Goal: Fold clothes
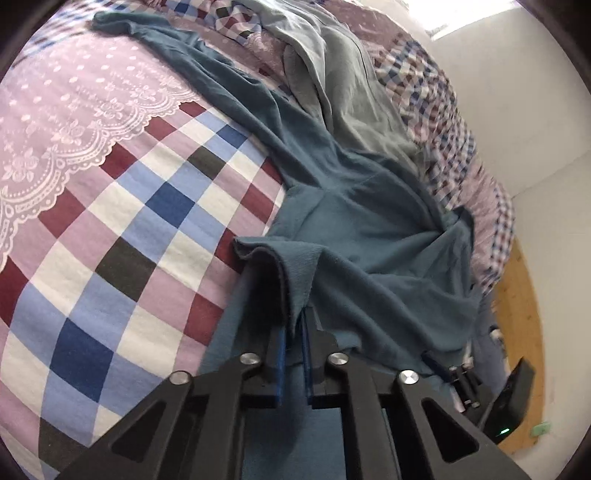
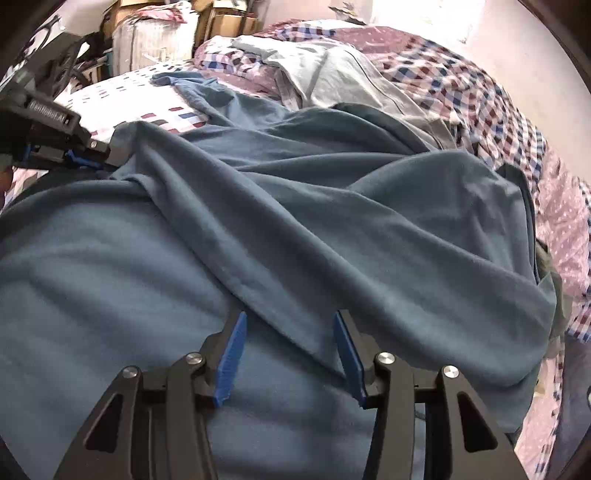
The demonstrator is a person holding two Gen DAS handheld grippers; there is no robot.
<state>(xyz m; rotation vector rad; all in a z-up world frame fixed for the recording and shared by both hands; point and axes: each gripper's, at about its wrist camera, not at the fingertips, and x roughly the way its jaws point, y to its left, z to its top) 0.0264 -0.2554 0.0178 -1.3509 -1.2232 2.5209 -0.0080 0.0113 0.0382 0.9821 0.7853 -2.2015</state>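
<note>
While left claw point(image 1: 294, 325) grips, teal garment point(image 1: 258, 122) lengthwise away.

Shirt point(image 1: 354, 221) spread on bed point(image 1: 122, 206), second garment point(image 1: 343, 85) behind it, boxes point(image 2: 221, 22) beyond bed

The left gripper point(image 1: 293, 325) had black angular linkage arms, round silver pivot screws and blue finger pads. The right gripper point(image 2: 288, 321) matched it: black arms with triangular cut-outs, silver screws at four pivots, ribbed blue pads point(image 2: 231, 363).
</note>
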